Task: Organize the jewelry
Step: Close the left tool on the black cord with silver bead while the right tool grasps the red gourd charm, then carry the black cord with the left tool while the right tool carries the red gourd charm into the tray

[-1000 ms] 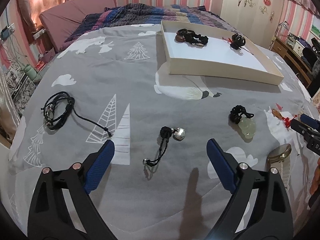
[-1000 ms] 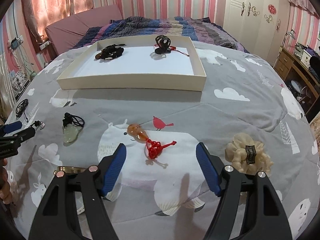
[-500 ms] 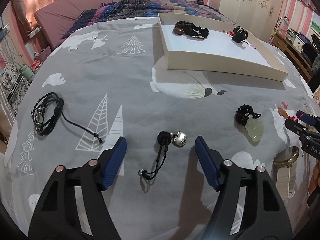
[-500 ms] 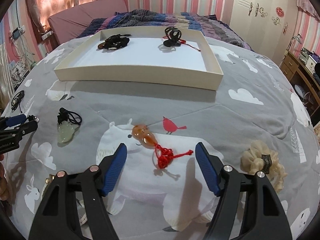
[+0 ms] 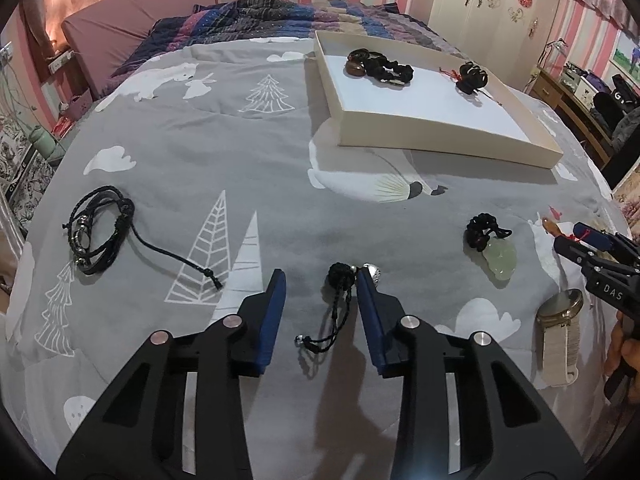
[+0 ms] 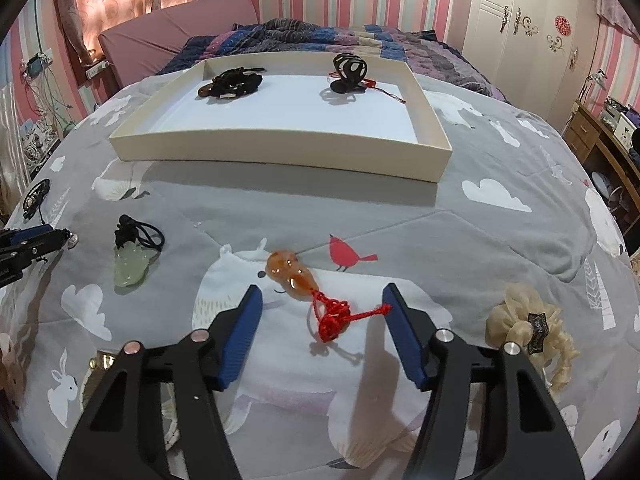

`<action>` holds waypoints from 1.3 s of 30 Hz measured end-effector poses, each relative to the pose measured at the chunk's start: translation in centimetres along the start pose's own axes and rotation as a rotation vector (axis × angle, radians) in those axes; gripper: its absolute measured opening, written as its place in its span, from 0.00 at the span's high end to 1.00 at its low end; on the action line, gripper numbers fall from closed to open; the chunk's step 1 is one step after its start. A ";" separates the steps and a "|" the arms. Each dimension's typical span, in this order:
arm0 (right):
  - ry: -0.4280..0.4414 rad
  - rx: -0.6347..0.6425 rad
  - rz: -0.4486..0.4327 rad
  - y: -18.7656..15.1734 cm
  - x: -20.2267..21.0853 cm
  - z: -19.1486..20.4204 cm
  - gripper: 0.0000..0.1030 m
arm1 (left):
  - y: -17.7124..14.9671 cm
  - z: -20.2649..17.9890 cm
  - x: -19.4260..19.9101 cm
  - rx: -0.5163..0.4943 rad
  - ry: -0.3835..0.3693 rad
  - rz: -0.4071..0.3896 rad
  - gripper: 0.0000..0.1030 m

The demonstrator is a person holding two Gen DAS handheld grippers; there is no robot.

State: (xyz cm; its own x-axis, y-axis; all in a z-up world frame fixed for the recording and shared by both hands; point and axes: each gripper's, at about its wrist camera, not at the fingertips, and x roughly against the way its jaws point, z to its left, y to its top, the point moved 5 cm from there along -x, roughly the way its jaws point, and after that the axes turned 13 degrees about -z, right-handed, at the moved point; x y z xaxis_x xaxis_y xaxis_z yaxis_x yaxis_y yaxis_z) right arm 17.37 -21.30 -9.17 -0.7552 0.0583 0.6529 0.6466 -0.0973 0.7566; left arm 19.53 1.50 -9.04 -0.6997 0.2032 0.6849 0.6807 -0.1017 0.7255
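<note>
Left gripper [image 5: 320, 276] brackets a black-corded charm [image 5: 340, 280] narrowly, cord trailing back from the box [image 5: 440, 142], while the wide-open right gripper [image 6: 322, 294] flanks an amber pendant [image 6: 290, 270], red tassel nearest.

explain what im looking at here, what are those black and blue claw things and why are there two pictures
They are hand-held grippers, one in each of a person's hands, each carrying a camera that looks along its blue-padded fingers. One picture is from the left gripper, the other from the right gripper.

Both are open and hold nothing. The left straddles a black cord charm with a silver bead; the right straddles an orange pendant on red cord.

On the grey bedspread also lie a green jade pendant, a black cord bracelet, a watch, a cream scrunchie and a white tray holding two dark pieces.
</note>
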 end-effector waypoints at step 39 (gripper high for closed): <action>0.142 -0.086 -0.041 3.3 0.9 -0.6 0.94 | 5.1 -2.0 1.6 -0.011 -0.045 -0.065 0.92</action>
State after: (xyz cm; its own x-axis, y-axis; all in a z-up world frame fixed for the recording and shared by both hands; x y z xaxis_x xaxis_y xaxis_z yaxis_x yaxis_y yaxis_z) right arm 18.82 -22.15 -6.11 -0.7923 -0.0763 0.6054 0.6080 -0.1823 0.7727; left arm 21.44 -0.60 -4.12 -0.7314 0.2535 0.6331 0.6317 -0.0978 0.7690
